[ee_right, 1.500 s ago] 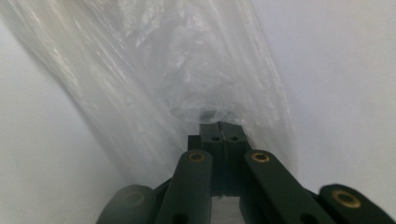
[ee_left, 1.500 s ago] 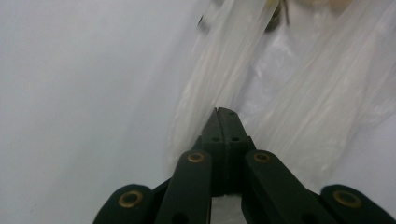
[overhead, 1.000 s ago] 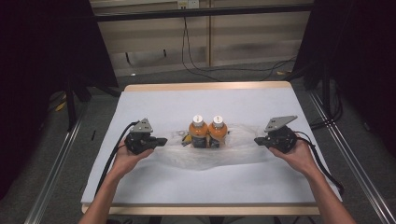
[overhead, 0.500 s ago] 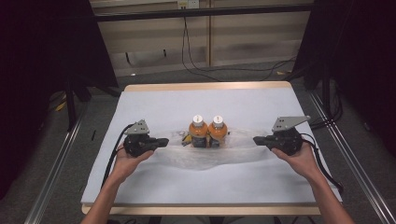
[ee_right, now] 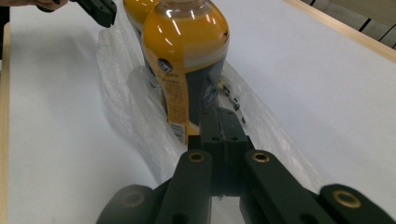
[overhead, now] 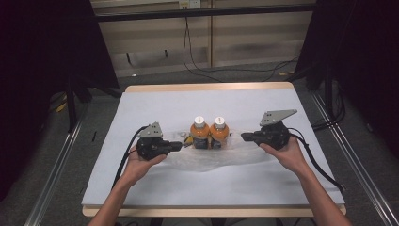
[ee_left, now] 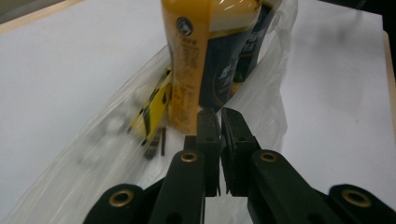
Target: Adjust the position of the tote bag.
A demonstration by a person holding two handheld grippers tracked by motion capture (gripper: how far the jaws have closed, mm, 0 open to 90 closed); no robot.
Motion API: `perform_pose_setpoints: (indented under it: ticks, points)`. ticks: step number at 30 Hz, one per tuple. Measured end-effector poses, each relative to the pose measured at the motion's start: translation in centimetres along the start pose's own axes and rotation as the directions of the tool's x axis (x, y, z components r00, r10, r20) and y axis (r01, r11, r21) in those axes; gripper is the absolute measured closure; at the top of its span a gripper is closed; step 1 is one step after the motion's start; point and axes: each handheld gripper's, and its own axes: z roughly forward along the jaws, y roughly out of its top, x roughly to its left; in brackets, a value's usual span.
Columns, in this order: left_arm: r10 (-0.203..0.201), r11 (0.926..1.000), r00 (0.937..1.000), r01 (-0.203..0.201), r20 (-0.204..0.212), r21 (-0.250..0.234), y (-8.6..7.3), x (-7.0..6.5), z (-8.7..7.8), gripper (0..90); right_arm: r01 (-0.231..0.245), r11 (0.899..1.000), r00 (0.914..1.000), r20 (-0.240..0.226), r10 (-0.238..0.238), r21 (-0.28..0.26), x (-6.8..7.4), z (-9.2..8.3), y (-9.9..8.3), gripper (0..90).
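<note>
Orange juice fills two bottles (overhead: 209,132) that stand side by side near the middle of the white desk (overhead: 150,101), on a clear plastic bag (overhead: 207,157) spread toward the front edge. From above, the left gripper (overhead: 178,146) lies just left of the bottles and the right gripper (overhead: 245,136) just right of them, each pointing inward over the bag.

Along the left gripper's jaws, only a thin slit remains between the pads, nearly closed, their tips at the bag's film just short of the nearest bottle's base.

Along the right gripper's jaws, the pads meet fully, pinched at the bag's edge, with the bottles upright just beyond.
</note>
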Motion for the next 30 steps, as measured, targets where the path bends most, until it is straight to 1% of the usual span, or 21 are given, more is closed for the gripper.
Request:
perform_pose_setpoints:
  ticks: [1, 3, 4, 6, 7, 8, 9, 10, 14, 16, 17, 19, 21, 22, 23, 24, 25, 26, 27, 30]
  points:
    - [0.000, 1.0000, 1.0000, 0.000, 0.007, -0.003, 0.1, -0.1, 0.2, 86.6, 0.000, 1.000, 1.0000, 0.004, 0.000, 0.001, -0.3, 0.4, 0.3, 90.0]
    - [0.001, 1.0000, 0.9999, -0.001, 0.014, -0.009, 0.4, -0.4, 0.8, 86.6, -0.004, 1.000, 1.0000, 0.001, 0.004, -0.003, -0.4, 0.6, 0.4, 90.0]
    - [0.009, 1.0000, 0.9999, -0.009, 0.015, -0.001, 0.6, -0.5, 1.0, 86.7, 0.000, 1.000, 1.0000, 0.001, 0.000, -0.001, -0.5, 0.8, 0.6, 90.0]
    - [0.010, 0.9999, 0.9996, -0.010, 0.028, -0.009, 0.9, -0.7, 1.5, 86.8, -0.005, 1.000, 1.0000, -0.008, 0.005, -0.004, -0.8, 1.3, 0.9, 90.0]
    - [0.012, 0.9999, 0.9996, -0.012, 0.025, -0.005, 1.1, -0.8, 1.7, 86.9, -0.004, 1.000, 1.0000, -0.006, 0.004, 0.001, -0.9, 1.4, 1.0, 90.0]
    - [-0.004, 0.9998, 0.9992, 0.004, 0.039, -0.021, 1.3, -0.9, 2.1, 86.9, -0.002, 1.000, 1.0000, -0.003, 0.002, 0.004, -1.0, 1.5, 1.2, 90.0]
    - [0.004, 0.9999, 0.9994, -0.004, 0.033, -0.015, 1.5, -0.9, 2.2, 87.8, 0.001, 1.000, 1.0000, 0.000, -0.001, 0.015, -1.3, 1.7, 1.7, 90.0]
    - [0.006, 0.9998, 0.9992, -0.005, 0.038, -0.019, 1.7, -1.1, 2.5, 87.8, 0.001, 1.000, 1.0000, 0.000, -0.001, 0.015, -1.3, 1.7, 1.7, 90.0]
    - [0.032, 0.9994, 0.9974, -0.031, 0.065, -0.013, 2.7, -1.9, 3.6, 88.9, 0.007, 1.000, 1.0000, -0.002, -0.007, 0.022, -1.9, 2.1, 2.7, 90.0]
    - [0.042, 0.9990, 0.9964, -0.041, 0.073, -0.018, 3.2, -2.2, 4.1, 89.3, 0.011, 1.000, 0.9999, -0.010, -0.011, 0.028, -2.4, 2.8, 3.5, 90.0]
    - [0.043, 0.9990, 0.9958, -0.042, 0.081, -0.014, 3.3, -2.4, 4.5, 89.3, 0.011, 1.000, 0.9999, -0.010, -0.011, 0.028, -2.4, 2.8, 3.5, 90.0]
    - [0.054, 0.9985, 0.9942, -0.053, 0.093, -0.014, 3.5, -2.6, 5.2, 89.1, 0.019, 0.999, 0.9996, -0.019, -0.019, 0.033, -2.7, 3.5, 4.0, 90.0]
    - [0.051, 0.9987, 0.9941, -0.051, 0.095, -0.010, 3.7, -2.8, 5.8, 88.7, 0.023, 0.999, 0.9993, -0.032, -0.022, 0.036, -2.9, 4.2, 4.4, 90.0]
    - [0.062, 0.9981, 0.9934, -0.062, 0.097, -0.004, 3.7, -3.1, 6.4, 89.0, 0.027, 0.999, 0.9987, -0.044, -0.025, 0.043, -3.0, 5.0, 4.7, 90.0]
    - [0.062, 0.9981, 0.9934, -0.062, 0.097, -0.004, 3.7, -3.1, 6.4, 89.2, 0.027, 0.999, 0.9987, -0.044, -0.025, 0.043, -3.0, 5.0, 4.7, 90.0]
    - [0.074, 0.9972, 0.9924, -0.075, 0.098, 0.003, 3.7, -3.2, 6.6, 89.2, 0.023, 0.999, 0.9982, -0.056, -0.021, 0.045, -3.1, 5.4, 4.9, 90.0]
    - [0.069, 0.9975, 0.9925, -0.070, 0.101, 0.009, 3.6, -3.2, 6.8, 89.4, 0.025, 0.999, 0.9979, -0.061, -0.022, 0.047, -3.2, 5.8, 4.9, 90.0]
    - [0.072, 0.9971, 0.9931, -0.074, 0.093, 0.019, 3.5, -3.3, 6.9, 89.6, 0.012, 0.999, 0.9974, -0.071, -0.009, 0.047, -3.5, 6.5, 4.9, 90.0]
    - [0.069, 0.9974, 0.9931, -0.070, 0.095, 0.013, 3.4, -3.3, 7.1, 89.6, 0.012, 0.999, 0.9974, -0.071, -0.009, 0.047, -3.5, 6.5, 4.9, 90.0]
    - [0.069, 0.9971, 0.9941, -0.072, 0.083, 0.026, 3.2, -3.4, 7.5, 89.9, -0.006, 0.999, 0.9943, -0.106, 0.010, 0.041, -3.9, 7.5, 4.7, 90.0]
